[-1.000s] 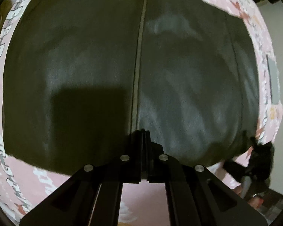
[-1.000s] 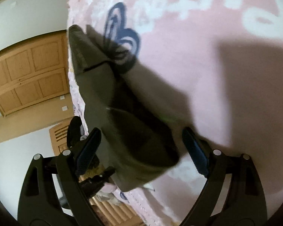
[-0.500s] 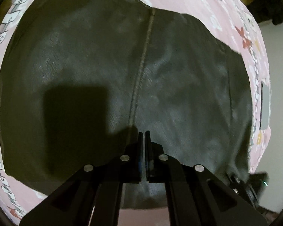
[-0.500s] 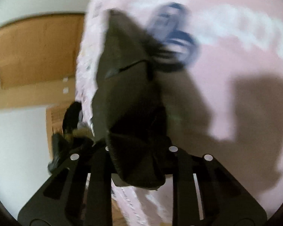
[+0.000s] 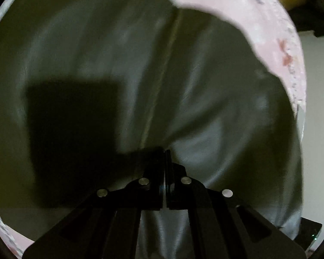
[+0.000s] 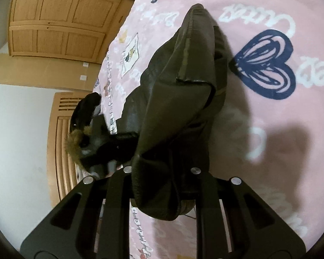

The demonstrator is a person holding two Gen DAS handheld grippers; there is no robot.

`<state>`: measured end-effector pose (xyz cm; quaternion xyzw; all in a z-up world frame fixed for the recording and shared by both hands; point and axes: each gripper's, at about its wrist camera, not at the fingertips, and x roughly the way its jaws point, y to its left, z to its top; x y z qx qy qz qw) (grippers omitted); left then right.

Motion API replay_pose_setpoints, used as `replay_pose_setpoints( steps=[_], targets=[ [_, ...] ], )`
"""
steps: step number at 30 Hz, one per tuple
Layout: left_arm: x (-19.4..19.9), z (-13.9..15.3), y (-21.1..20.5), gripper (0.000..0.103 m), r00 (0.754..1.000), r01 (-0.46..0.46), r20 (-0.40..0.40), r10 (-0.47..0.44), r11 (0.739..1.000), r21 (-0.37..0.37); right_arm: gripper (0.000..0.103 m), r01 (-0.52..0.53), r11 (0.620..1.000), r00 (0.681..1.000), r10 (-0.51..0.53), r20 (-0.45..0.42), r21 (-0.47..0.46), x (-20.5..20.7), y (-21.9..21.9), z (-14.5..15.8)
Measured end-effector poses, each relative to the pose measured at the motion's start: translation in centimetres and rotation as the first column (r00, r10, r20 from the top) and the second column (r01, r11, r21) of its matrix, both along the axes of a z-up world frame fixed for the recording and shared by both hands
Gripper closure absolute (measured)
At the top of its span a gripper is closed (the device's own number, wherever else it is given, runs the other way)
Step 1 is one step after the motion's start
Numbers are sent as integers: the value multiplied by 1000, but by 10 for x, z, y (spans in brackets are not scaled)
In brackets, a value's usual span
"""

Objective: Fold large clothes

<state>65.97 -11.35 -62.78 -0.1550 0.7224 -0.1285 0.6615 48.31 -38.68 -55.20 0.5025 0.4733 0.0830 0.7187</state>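
On the bed, dark leather-look jacket [image 5: 140,75] spread over the pink printed bedcover [image 6: 270,129], back panel up, centre seam [image 5: 162,82] running away from the left claw [image 5: 164,157]. One bunched part, likely a sleeve [image 6: 179,108], lifted off the cover near the bed's side edge. Right claw [image 6: 162,185] clamped on the sleeve's bulky end, fabric wadded between the pads. Left claw fingers pressed together right over the seam; can't tell if any fabric is pinched between them.

Handling guess: heavyish, smooth, probably slippery, thick enough to hold creases poorly and spring back. Grab at hems, cuffs or seams where layers stack, not on the slick flat panel. Fur-trimmed hood [image 6: 82,142] hangs off the bed edge, extra bulk to tuck.
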Motion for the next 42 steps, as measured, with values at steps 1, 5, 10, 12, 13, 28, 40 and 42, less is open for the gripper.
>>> replay_pose_setpoints(
  steps=[1,5,10,12,13,28,40,42],
  targets=[
    [7,4,-2,102,1000,1,20,-1,1000,5,87,-3,1000,1000,3,1,-4,-1,4,0],
    [48,-3,-10,102,998,3,56,-9,995,99,87,-21,999,1000,22,9,-33,-1,7,4],
    [74,-33,-18,101,998,25,49,-35,982,189,87,-44,997,999,44,10,-69,-5,12,9],
    [74,-33,-19,101,997,48,56,-60,980,195,87,-60,994,998,62,14,-90,-2,17,14],
    [73,-30,-18,101,997,50,55,-61,981,188,87,-69,992,997,71,18,-102,-1,19,17],
    [-91,20,119,102,999,3,43,-13,978,209,87,-346,886,896,410,172,-308,41,142,91],
    [-130,23,211,102,976,-215,35,213,976,36,87,-627,601,647,756,100,-495,41,309,68],
    [-128,19,232,102,967,-253,34,251,966,53,87,-656,546,606,793,68,-521,33,336,58]
  ],
)
